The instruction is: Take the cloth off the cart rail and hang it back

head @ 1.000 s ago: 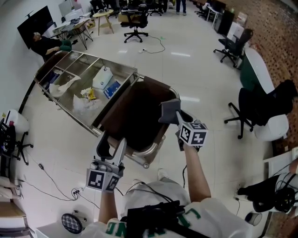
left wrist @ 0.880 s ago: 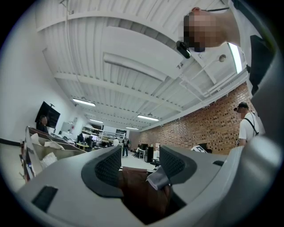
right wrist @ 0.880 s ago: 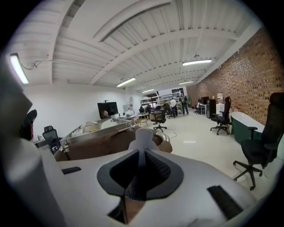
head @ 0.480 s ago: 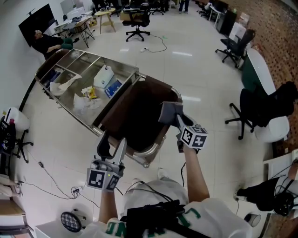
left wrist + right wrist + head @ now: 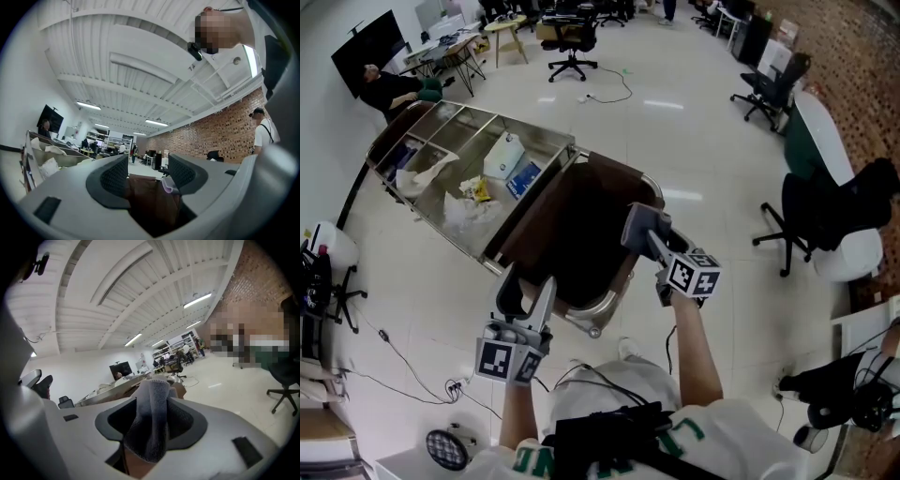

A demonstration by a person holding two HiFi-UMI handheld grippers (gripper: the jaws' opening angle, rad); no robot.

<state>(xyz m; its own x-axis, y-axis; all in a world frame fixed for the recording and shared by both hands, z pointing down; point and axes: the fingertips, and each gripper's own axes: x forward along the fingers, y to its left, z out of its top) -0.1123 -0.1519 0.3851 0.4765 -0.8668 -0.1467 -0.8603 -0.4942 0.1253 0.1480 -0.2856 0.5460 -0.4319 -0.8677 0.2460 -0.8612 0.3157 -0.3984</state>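
Note:
A grey cloth (image 5: pixel 641 223) sits at the steel rail (image 5: pixel 619 286) on the right side of the cart's brown bag (image 5: pixel 567 230). My right gripper (image 5: pixel 656 246) reaches to it from the near side. In the right gripper view the cloth (image 5: pixel 151 420) lies between the jaws. These have just been opening, and a dark gap shows beside the left pad. I cannot tell how much of the cloth rests on the rail. My left gripper (image 5: pixel 525 296) hovers open at the cart's near corner with nothing in it. The bag shows beyond its pads (image 5: pixel 115 176).
The cart's steel tray (image 5: pixel 441 127) holds a white jug (image 5: pixel 504 156), a blue pack (image 5: pixel 525 178) and plastic bags. Office chairs (image 5: pixel 806 220) stand to the right, and a cable and power strip (image 5: pixel 450 386) lie on the floor at the left.
My right gripper has rolled a little while staying at the cloth by the rail. The left gripper has not moved.

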